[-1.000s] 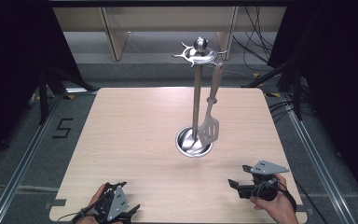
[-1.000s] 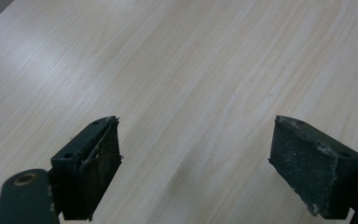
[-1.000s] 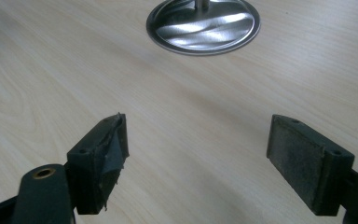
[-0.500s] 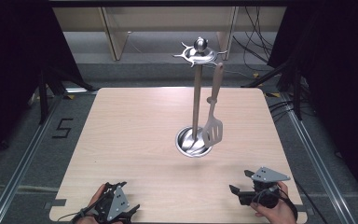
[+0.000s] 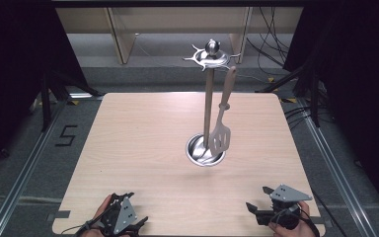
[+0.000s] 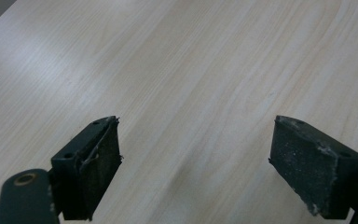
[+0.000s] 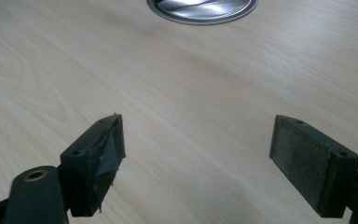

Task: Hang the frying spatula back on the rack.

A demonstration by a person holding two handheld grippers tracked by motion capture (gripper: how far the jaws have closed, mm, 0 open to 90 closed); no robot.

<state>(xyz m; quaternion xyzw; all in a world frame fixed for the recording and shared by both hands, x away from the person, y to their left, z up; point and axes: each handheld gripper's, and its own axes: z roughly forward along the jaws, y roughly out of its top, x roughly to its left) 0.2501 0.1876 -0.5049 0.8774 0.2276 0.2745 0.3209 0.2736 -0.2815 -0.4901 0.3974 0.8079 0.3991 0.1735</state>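
Ahead-left of right gripper (image 5: 254, 209): spatula (image 5: 221, 129) hangs upright on stand (image 5: 208, 109) | right nearer than left gripper (image 5: 131, 223) | both jaws apart, empty

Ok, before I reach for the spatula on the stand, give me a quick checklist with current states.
1. Left claw open, nothing between the jaws: ok.
2. Right claw open, nothing between the jaws: ok.
3. Spatula hanging from the stand's top ring: ok.
4. Stand upright on its round base: ok.
5. Bare table between right claw and base: ok.
6. How firmly the spatula sits on its hook: cannot tell.
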